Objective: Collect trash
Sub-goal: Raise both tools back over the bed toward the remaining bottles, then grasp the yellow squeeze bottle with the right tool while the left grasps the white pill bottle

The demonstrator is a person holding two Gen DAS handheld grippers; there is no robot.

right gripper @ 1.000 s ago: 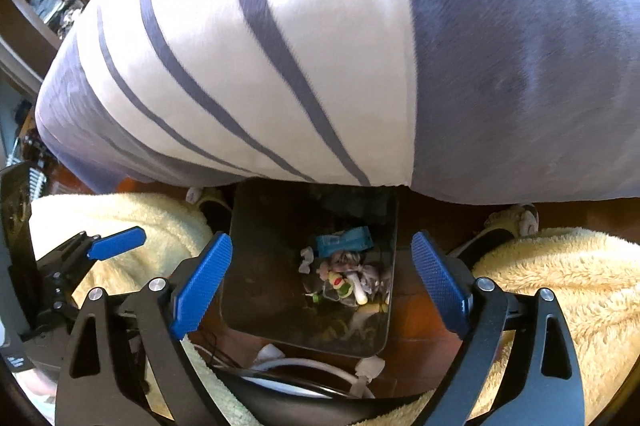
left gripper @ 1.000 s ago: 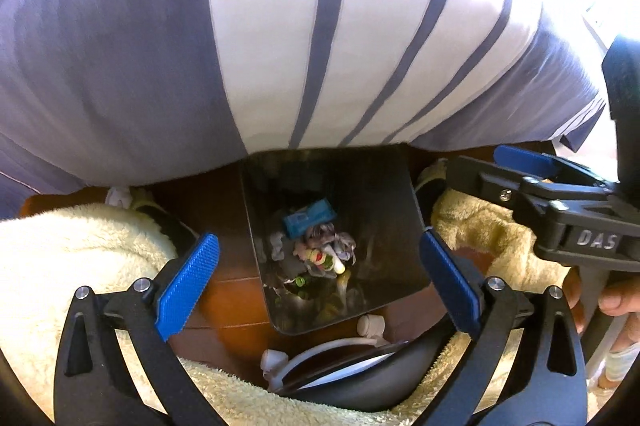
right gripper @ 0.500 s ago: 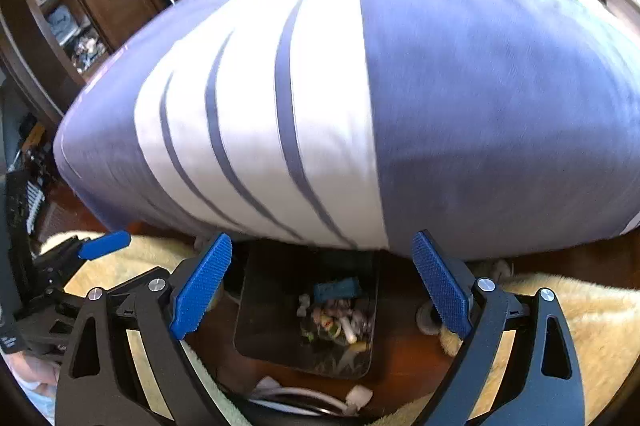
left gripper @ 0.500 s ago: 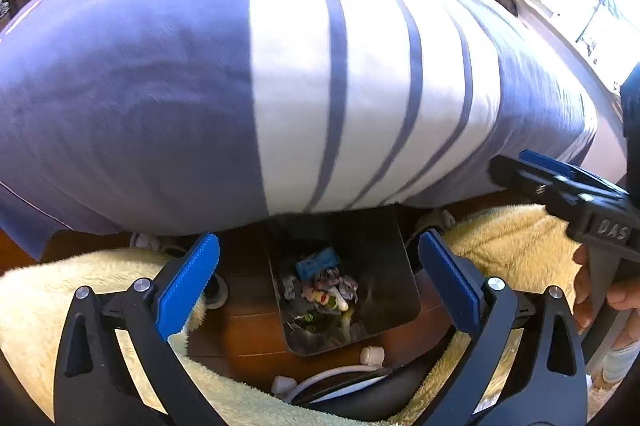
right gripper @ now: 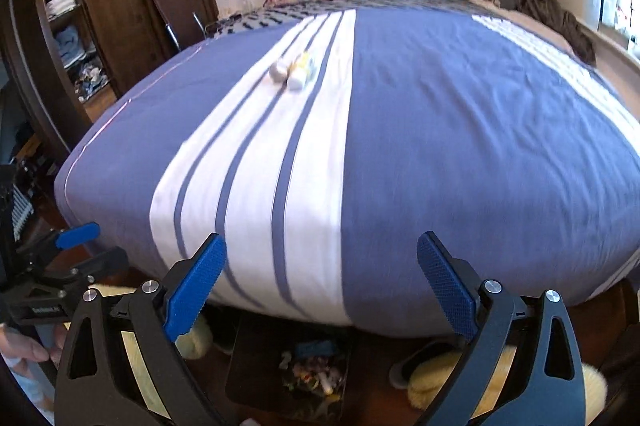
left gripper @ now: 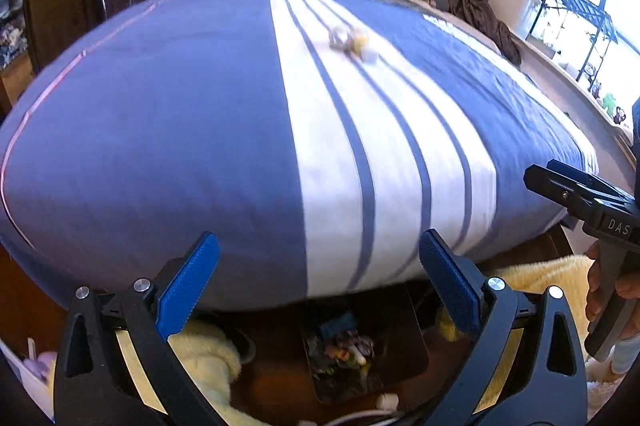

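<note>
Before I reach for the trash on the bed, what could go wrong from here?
1. The trash is several small pieces lying close together on the soft bedspread; one pinch may miss some or catch the cloth.
2. It lies far up the bed, so the reach is long.
3. The bin sits on the floor, partly under the bed's edge; a piece dropped from above may miss it.

"DAS" on right gripper (left gripper: 576, 193) body
</note>
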